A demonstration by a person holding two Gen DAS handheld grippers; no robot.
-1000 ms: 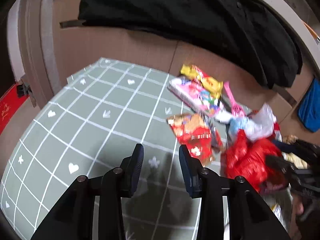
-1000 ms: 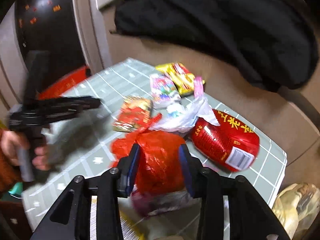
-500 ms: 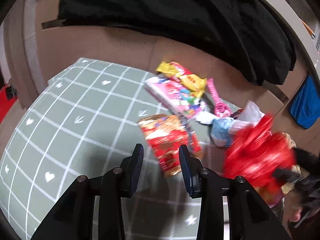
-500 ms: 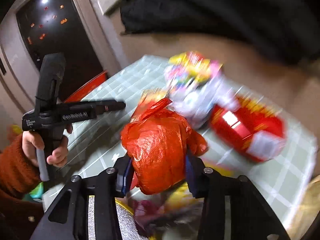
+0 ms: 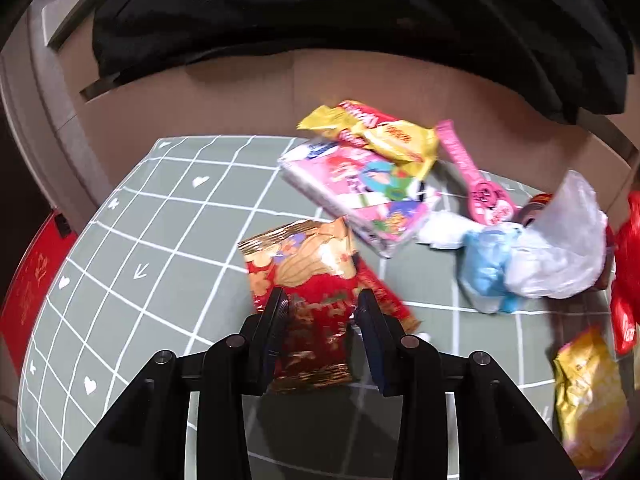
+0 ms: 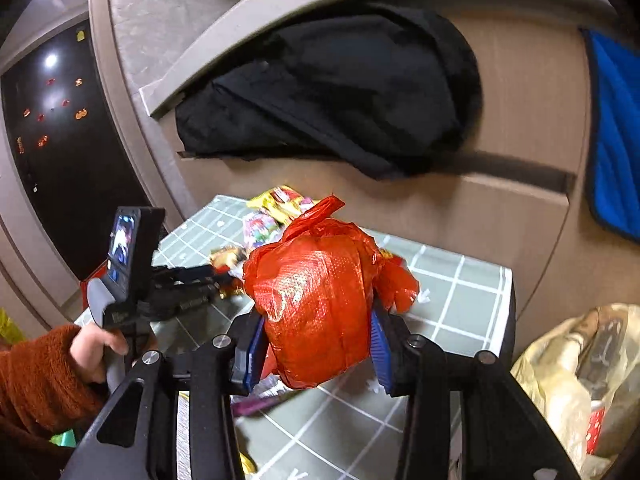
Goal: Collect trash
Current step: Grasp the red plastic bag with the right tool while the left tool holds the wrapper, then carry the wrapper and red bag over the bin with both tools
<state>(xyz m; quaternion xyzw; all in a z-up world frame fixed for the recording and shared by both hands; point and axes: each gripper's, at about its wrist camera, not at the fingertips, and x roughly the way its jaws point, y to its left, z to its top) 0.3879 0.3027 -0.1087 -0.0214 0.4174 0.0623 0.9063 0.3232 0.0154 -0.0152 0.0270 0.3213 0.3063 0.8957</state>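
Right gripper (image 6: 316, 340) jaws clamp red bag (image 6: 316, 304); left gripper (image 5: 322, 320) straddles wrapper (image 5: 308, 280)

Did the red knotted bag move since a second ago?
Yes. The red knotted bag went up: it lay on the checked tablecloth before, and now the right gripper holds it lifted above that cloth.

We see the red-and-gold packet (image 5: 308, 276) only partly: the left gripper (image 5: 322, 312) covers its lower sides. The knotted red bag (image 6: 320, 304) hides the table's middle. A red wrapper (image 5: 626, 280) is cut off at the edge.
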